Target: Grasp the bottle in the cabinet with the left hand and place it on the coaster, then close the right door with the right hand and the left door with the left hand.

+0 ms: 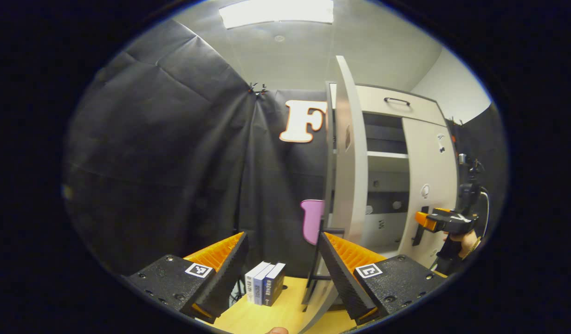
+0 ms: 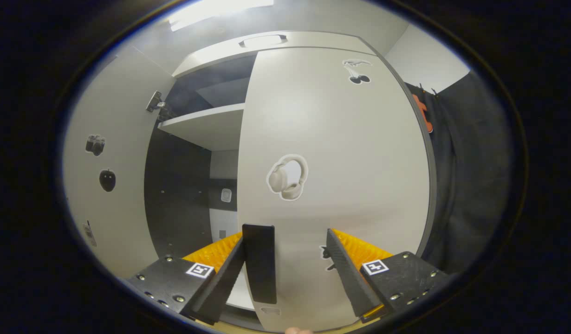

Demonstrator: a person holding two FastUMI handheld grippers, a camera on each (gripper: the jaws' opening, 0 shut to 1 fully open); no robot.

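Observation:
The cabinet [image 1: 392, 99] stands on a wooden table [image 1: 257, 315]. Its left door [image 1: 348, 162] is swung open and I see it edge-on, with its dark handle [image 1: 329, 230] right beside my left gripper's right finger. My left gripper [image 1: 283, 236] is open and holds nothing. The right door [image 2: 332, 139] lies against or nearly against the cabinet front. Its black handle [image 2: 260, 264] stands between the fingers of my open right gripper [image 2: 285, 241], close to the left finger. In the left gripper view, a hand [image 1: 464, 241] holds the right gripper [image 1: 445, 221] at the right door [image 1: 429, 185].
Three boxed books [image 1: 265, 283] stand upright on the table, left of the open door. The open left half of the cabinet shows a white shelf [image 2: 206, 123] and a dark back wall. The left door [image 2: 104, 162] carries stickers. Black cloth hangs behind and beside the cabinet.

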